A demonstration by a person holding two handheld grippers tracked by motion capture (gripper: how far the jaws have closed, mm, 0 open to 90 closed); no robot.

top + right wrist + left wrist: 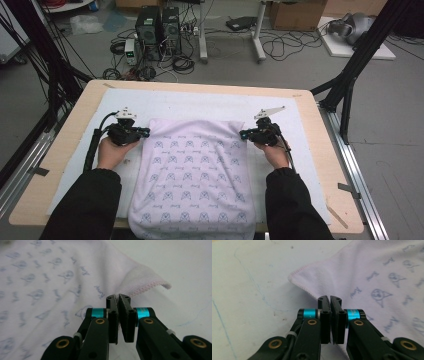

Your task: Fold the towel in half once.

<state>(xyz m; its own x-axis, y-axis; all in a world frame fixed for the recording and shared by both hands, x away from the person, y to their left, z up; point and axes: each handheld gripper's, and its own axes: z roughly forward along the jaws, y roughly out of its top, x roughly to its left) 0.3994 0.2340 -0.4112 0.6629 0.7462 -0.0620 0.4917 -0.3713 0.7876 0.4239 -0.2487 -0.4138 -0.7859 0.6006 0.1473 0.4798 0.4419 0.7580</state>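
Near edge of table: the person's two dark sleeves point(90, 205) come in from the bottom, one either side of the cloth. Left gripper point(145, 132): jaws clenched on the left edge of the printed towel point(195, 175), just near of its far-left corner; in the left gripper view the pads point(325, 315) meet with the stitched hem running in between them. Right gripper point(243, 134): jaws likewise clamped on the right edge by the far-right corner; in the right gripper view the pink-stitched hem point(150, 286) curls up just past the pads. Towel: pale lilac with small blue printed figures, lying flat and spread on the white mat point(300, 125), its near end hanging over the table's near edge. Mat covers most of the wooden tabletop point(75, 120). Beyond the far edge: two computer towers point(159, 25) and loose cables on the floor.
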